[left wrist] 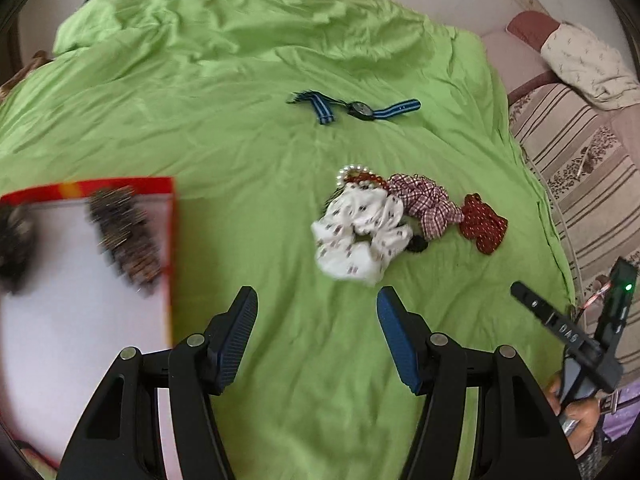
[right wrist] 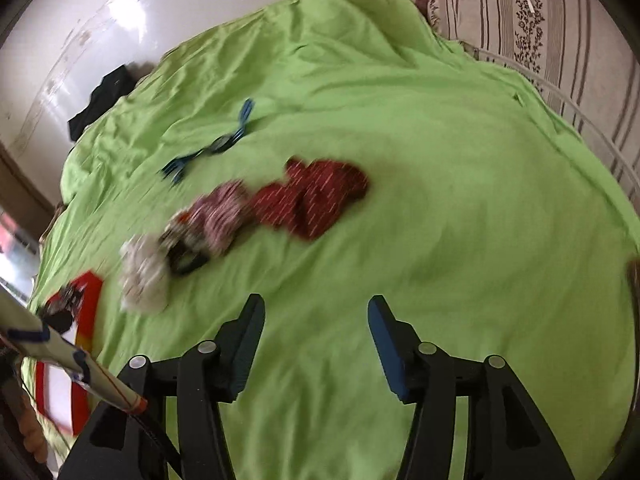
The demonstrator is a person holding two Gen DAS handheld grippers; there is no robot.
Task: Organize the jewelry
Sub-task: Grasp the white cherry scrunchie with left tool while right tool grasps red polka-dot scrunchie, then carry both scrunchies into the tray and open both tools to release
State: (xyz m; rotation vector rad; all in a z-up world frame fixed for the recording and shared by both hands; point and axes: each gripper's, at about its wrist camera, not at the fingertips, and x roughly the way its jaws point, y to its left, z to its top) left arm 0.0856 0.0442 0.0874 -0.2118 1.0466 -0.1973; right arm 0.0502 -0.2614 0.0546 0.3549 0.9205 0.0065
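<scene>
Over the green bedsheet, the left gripper hangs w/ both fingers spread wide, nothing btwn them but cloth. Just ahead of its tips lies the white patterned scrunchie, not touched. Pearl bracelet and a string of red beads sit at the scrunchie's far edge, touching it. A small black hair tie pokes out at its right side. Next to that, the red-white checked scrunchie, then the dark red dotted scrunchie just beside it, all one cluster. Farther off, apart from the pile, a wristwatch w/ blue striped strap lies flat. To the left, a white tray w/ red rim rests on the sheet; two dark blurred items in it, can't tell what they are.

Right gripper also hovers over the sheet, fingers wide apart, empty. Pile is ahead-left of it, well clear of the tips; view is motion-blurred. Red dotted scrunchie nearest, watch beyond. Striped floral bedding at the sheet's far right edge; pale wall behind.
</scene>
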